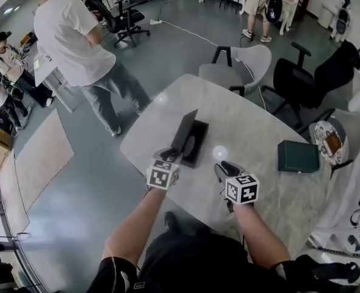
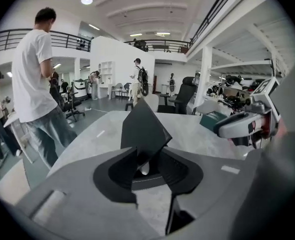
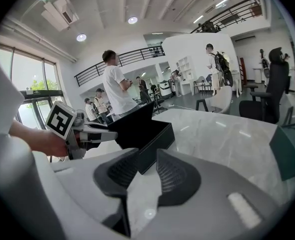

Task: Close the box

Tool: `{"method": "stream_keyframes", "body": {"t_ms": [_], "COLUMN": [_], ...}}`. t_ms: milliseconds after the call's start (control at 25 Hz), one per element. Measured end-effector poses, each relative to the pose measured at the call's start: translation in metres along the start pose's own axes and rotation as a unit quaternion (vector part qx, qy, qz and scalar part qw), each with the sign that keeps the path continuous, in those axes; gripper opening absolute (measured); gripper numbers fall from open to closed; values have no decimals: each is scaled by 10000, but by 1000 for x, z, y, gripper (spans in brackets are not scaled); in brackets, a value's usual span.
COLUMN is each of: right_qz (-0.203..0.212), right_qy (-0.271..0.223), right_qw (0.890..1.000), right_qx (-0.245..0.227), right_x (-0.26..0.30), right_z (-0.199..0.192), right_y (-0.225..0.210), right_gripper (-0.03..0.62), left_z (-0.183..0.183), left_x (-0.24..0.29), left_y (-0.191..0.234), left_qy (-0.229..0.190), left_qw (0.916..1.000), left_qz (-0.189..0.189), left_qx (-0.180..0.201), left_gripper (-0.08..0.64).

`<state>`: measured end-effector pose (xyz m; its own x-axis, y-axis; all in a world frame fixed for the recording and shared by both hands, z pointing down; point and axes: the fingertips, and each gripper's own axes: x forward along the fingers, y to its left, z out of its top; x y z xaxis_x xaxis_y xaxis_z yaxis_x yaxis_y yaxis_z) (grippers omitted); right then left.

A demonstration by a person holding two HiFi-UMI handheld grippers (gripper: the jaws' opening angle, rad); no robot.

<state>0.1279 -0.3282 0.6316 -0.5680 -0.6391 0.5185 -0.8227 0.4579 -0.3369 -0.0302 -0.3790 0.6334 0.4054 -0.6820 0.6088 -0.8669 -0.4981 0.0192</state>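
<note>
In your head view, the raised lid (image 1: 185, 133) covers the left side of the black box (image 1: 198, 145), so the inside there is hidden from you. Between the jaws of your left gripper (image 2: 147, 156), a pale speck (image 2: 144, 169) just under the lid is too small to name (object or glare, you can't tell). Right of the box, the green case (image 3: 290, 149) runs off the picture's edge.

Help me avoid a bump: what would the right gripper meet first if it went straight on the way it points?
Probably the black box: its near corner sits just ahead of the right gripper's open jaws; the gap is unclear.
</note>
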Motion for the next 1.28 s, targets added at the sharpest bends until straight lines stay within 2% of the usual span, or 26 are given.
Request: {"method": "stream_keyframes", "body": {"t_ms": [200, 400, 640, 960, 1280], "right_qz": [-43, -93, -166, -211, -130], "right_qy": [6, 30, 28, 24, 55], "right_qw": [10000, 9998, 9995, 9991, 9992], "right_qx": [79, 172, 257, 363, 361], "right_x": [-3, -8, -15, -20, -22], "right_z": [-6, -15, -22, -28, -32], "right_y": [-2, -5, -11, -18, -18], "right_gripper": [114, 114, 114, 114, 114], "left_z": [-10, -19, -30, -37, -42], "left_x": [12, 21, 32, 38, 39], "left_y": [-16, -24, -32, -38, -43], "left_qy": [290, 455, 690, 854, 982], "left_qw": [9973, 9934, 9845, 9780, 9745], "left_qz": [-89, -68, -142, -268, -462], "left_qx": [673, 1053, 1608, 1882, 1965], "left_gripper": [167, 190, 210, 224, 232]}}
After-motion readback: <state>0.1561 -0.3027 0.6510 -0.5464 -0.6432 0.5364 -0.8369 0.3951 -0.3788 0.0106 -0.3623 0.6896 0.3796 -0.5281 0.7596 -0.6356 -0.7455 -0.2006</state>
